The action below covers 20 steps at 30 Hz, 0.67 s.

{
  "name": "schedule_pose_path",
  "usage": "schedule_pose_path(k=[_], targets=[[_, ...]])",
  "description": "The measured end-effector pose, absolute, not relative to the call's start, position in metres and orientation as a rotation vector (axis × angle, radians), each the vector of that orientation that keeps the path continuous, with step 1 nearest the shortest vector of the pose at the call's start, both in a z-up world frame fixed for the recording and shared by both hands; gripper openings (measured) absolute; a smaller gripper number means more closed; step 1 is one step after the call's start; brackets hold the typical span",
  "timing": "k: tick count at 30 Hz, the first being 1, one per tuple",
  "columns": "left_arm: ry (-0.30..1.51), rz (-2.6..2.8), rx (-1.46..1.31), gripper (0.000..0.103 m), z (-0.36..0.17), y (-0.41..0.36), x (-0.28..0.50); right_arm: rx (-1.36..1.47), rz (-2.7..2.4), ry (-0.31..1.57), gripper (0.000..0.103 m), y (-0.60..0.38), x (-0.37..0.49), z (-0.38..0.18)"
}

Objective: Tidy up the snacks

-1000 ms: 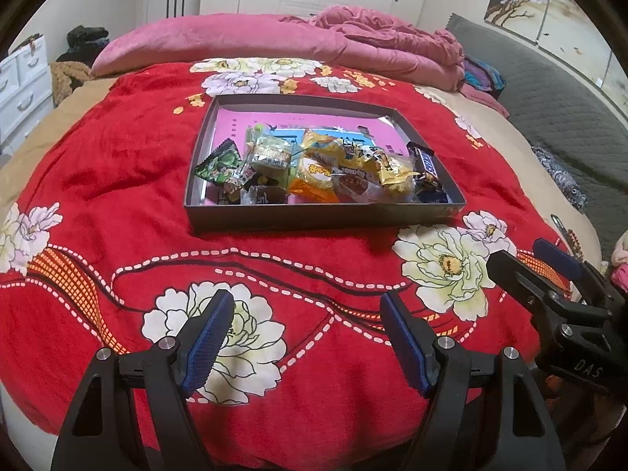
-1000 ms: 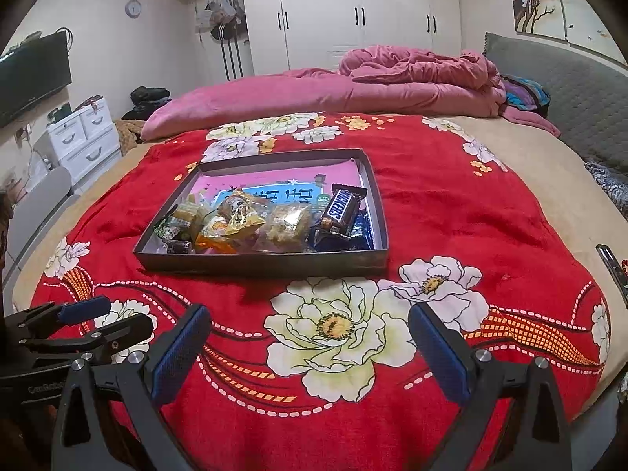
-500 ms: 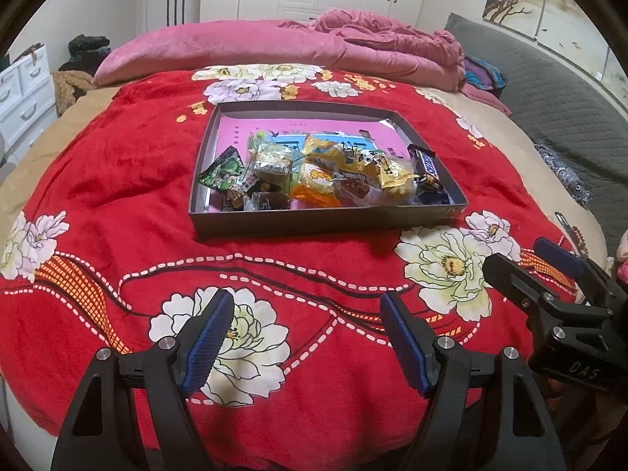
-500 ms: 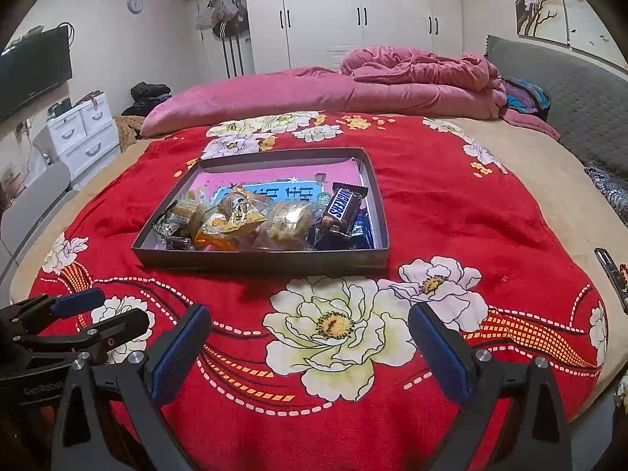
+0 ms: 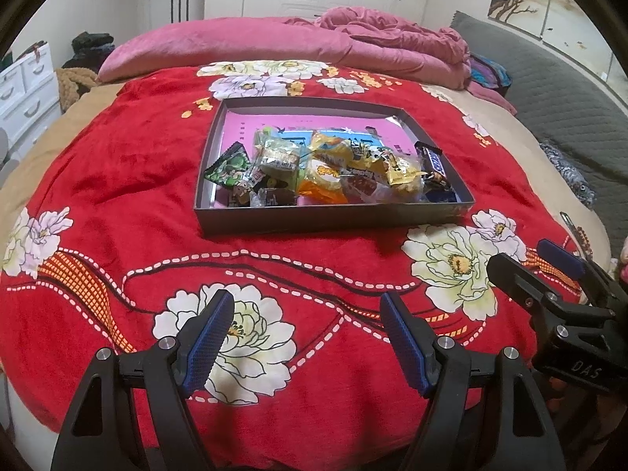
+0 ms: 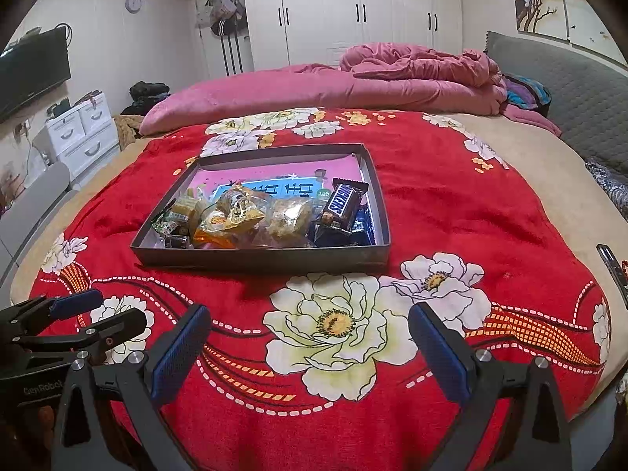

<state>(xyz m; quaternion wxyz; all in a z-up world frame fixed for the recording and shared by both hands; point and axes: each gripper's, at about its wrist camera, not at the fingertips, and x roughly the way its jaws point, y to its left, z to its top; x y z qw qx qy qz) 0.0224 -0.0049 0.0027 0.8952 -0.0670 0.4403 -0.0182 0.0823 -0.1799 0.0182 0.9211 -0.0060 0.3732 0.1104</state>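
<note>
Left gripper: jaws spread, nothing between the blue pads, held low over the near part of the red blanket, above a white printed flower. It also shows at the lower left of the right wrist view.

Tray: dark, shallow, flat on the blanket at mid-bed, well apart from both grippers. Inside, on a pink liner, the snacks lie heaped toward the near wall. Left to right: a green packet, a pale green pack, an orange pack, yellow wrappers, and a Snickers bar propped against the right wall (label readable only from the right wrist view). The far half of the liner is mostly bare.

Right gripper: jaws likewise spread and empty, over a large white flower on the blanket, just beside the left gripper.

Background: a pink duvet across the far end of the bed, white wardrobes behind it.
</note>
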Motion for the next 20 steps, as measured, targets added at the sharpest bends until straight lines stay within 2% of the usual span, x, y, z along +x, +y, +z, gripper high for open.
schedule_pose_path(k=[14,20], targets=[[0.875,-0.022,-0.156,0.078,0.009,-0.001,0.020,0.024,0.208,0.776,0.101,-0.187,0.091,0.017],[0.841,0.058,-0.242,0.078,0.015,0.025,0.023,0.083,0.146,0.766,0.101,-0.211,0.111,0.021]])
